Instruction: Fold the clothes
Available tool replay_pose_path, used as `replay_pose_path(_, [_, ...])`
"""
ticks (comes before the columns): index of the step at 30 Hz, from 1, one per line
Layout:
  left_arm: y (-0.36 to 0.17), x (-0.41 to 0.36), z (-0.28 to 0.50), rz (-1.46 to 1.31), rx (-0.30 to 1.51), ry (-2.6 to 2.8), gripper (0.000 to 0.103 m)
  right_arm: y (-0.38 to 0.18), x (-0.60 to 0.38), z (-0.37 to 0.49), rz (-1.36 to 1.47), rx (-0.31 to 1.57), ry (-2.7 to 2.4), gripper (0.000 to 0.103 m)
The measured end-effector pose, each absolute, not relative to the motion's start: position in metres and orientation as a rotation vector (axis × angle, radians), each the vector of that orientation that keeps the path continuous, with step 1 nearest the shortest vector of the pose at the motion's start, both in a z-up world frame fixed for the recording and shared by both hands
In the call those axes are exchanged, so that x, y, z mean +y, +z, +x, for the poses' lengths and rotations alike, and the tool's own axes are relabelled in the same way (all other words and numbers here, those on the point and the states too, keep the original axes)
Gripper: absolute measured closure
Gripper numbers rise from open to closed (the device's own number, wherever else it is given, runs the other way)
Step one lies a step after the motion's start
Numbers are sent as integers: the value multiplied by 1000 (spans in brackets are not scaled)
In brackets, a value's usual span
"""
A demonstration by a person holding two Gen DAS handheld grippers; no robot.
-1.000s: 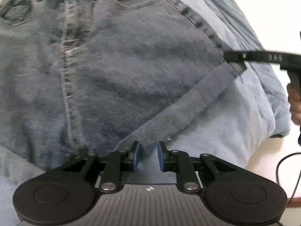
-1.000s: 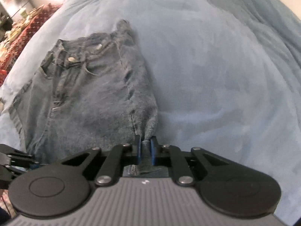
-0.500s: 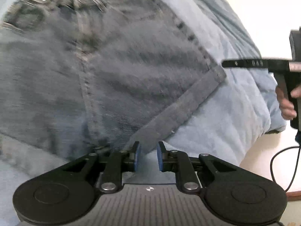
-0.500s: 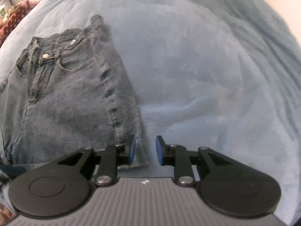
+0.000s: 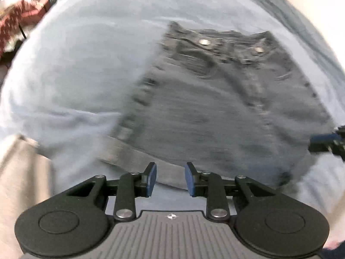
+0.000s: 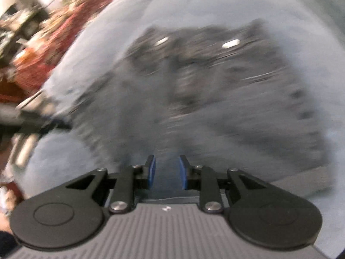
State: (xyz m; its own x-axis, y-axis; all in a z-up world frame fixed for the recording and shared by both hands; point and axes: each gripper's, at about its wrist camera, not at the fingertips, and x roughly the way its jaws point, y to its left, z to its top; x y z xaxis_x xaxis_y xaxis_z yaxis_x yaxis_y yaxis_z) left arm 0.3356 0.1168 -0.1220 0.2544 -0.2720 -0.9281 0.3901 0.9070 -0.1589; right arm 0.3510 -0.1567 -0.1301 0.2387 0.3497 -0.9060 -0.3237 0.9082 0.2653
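**Both grippers empty over the folded denim shorts**

We see the dark grey-blue denim shorts [image 5: 226, 108] lying flat on the pale blue quilted bedspread [image 5: 82, 69]. In the left wrist view the shorts fill the centre and right of the frame, waistband toward the top, with two silver metal buttons [image 5: 204, 41] near the upper centre and the turned-up hem running along the lower edge, just above our fingertips.

Our left gripper [image 5: 170, 179] sits at the bottom centre of that view. Its jaws are opening, and the blue pads [image 5: 151, 180] have nothing between them; only the hem band and bedspread show through the gap. At the right edge of the same frame a black and blue part of the right gripper [image 5: 325, 142] reaches in beside the side seam of the shorts; we cannot tell whether it touches the cloth.

The right wrist view is heavily blurred. The shorts [image 6: 215, 99] take up the middle and right, the buttons smeared into white streaks near the top. Our right gripper [image 6: 167, 172] holds its blue pads apart at the bottom centre, with no cloth pinched between them. At the left edge a blurred dark shape appears to be the left gripper [image 6: 32, 123]. A red patterned textile [image 6: 43, 49] shows in the upper left corner, beyond the bedspread
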Motion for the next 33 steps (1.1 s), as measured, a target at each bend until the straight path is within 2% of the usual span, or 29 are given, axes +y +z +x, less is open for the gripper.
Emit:
replay_pose_path(11, [-150,166,379,156,1221,-401,72,-188,-107,325,16,1424,534,79])
replay_pose_path(16, [-172,174,392,81,1286,-385,63,-195,-110,323,62,1435,503,78])
replay_pose_path(22, [-189,169,392,-15,1352,-443,64,-200,-117,322,107,1445,489,78])
replay_pose_path(23, [-191,165,389,11,1350,-439,66,-203,-116,322,105,1446,487,78])
replay_pose_path(24, [-190,161,386,33,1343,-429,78,-203,-115,322,107,1446,486,78])
replay_pose_path(25, [-190,157,384,54,1336,-418,85,-203,-114,323,110,1446,485,78])
replay_pose_path(33, [-112,138,360,184,1179,-349,88,-208,-106,323,87,1436,503,77])
